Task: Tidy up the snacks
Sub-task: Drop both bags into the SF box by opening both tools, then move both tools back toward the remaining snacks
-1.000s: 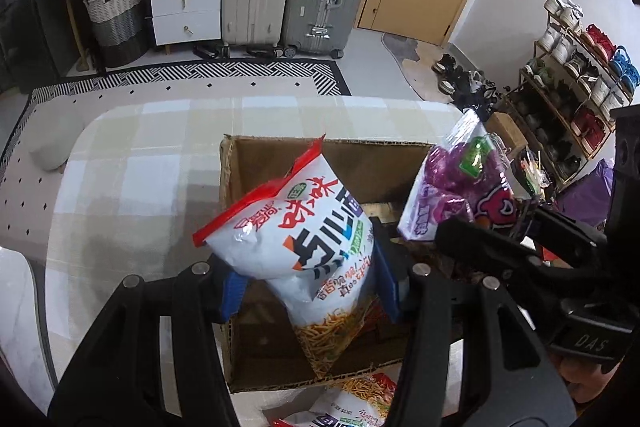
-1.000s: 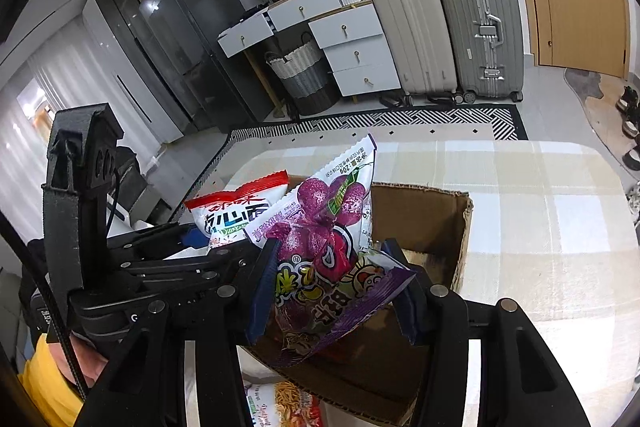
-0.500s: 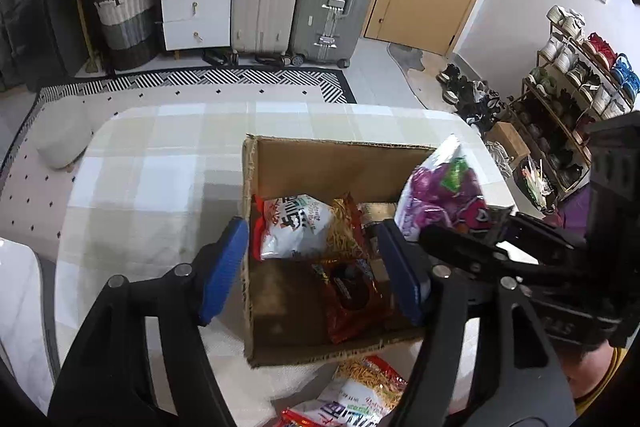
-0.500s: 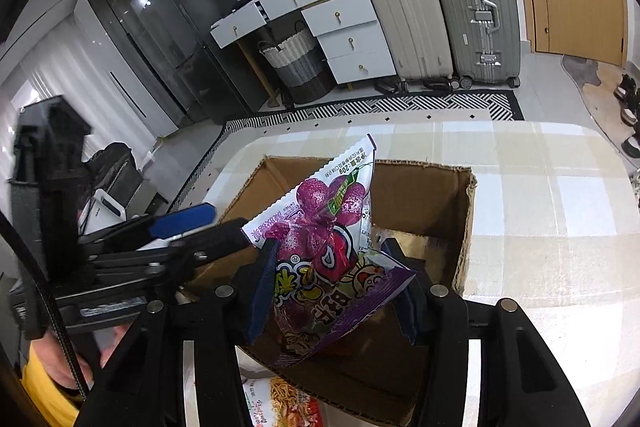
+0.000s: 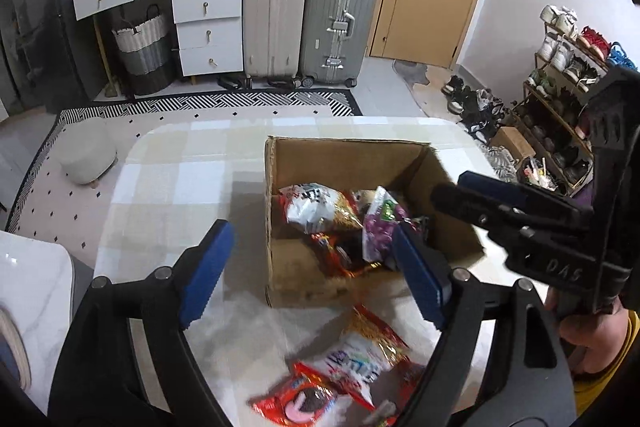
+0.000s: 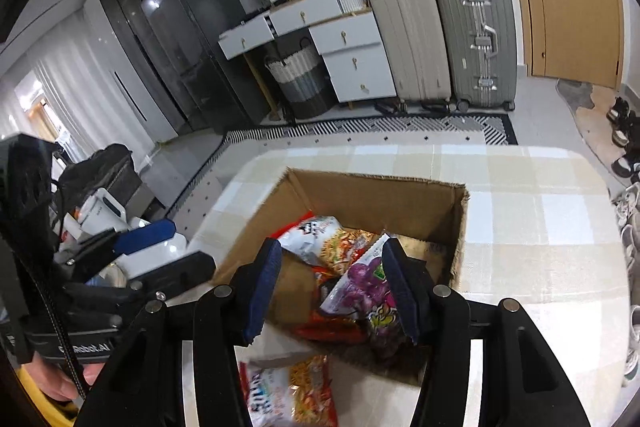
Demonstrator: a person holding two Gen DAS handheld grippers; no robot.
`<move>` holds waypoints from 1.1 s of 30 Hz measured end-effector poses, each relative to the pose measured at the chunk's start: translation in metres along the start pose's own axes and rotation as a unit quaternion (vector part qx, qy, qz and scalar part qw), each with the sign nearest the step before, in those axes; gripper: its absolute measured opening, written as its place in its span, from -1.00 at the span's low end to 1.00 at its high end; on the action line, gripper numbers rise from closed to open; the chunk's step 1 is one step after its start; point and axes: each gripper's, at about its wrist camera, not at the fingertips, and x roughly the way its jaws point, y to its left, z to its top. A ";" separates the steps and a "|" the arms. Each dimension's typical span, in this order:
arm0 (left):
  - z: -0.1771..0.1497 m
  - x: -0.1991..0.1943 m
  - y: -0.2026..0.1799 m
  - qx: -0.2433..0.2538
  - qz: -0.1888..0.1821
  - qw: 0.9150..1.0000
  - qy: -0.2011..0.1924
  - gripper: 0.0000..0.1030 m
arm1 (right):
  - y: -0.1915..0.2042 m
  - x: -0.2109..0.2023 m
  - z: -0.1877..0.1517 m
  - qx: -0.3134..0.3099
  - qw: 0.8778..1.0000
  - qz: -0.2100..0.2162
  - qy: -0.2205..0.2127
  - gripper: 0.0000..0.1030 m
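My left gripper (image 5: 312, 269) jaws opening, empty; right gripper (image 6: 334, 287) released. Next snack packet (image 5: 360, 351) just below my left jaws: light, crinkly, slippery. Pinch the sealed edge.

Both grippers are matte black plastic frames with round silver screws at the joints. The left gripper (image 5: 308, 267) carries bright blue ribbed pads (image 5: 206, 269); the right gripper (image 6: 332, 287) wears darker navy ones (image 6: 262, 285). White lettering marks each body, and there's a yellow sleeve (image 5: 600, 383) at the wrist.
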 end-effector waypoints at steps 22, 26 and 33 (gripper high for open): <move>-0.133 -0.233 -0.057 0.032 0.044 0.988 -0.146 0.99 | 0.091 -0.215 -0.137 -0.082 0.984 -0.003 -0.161 0.70; -0.156 -0.252 -0.055 0.018 0.042 0.988 -0.148 0.98 | 0.099 -0.239 -0.164 -0.083 0.978 0.000 -0.189 0.84; -0.187 -0.265 -0.044 0.011 0.055 0.989 -0.140 0.99 | 0.111 -0.262 -0.199 -0.083 0.972 0.003 -0.219 0.92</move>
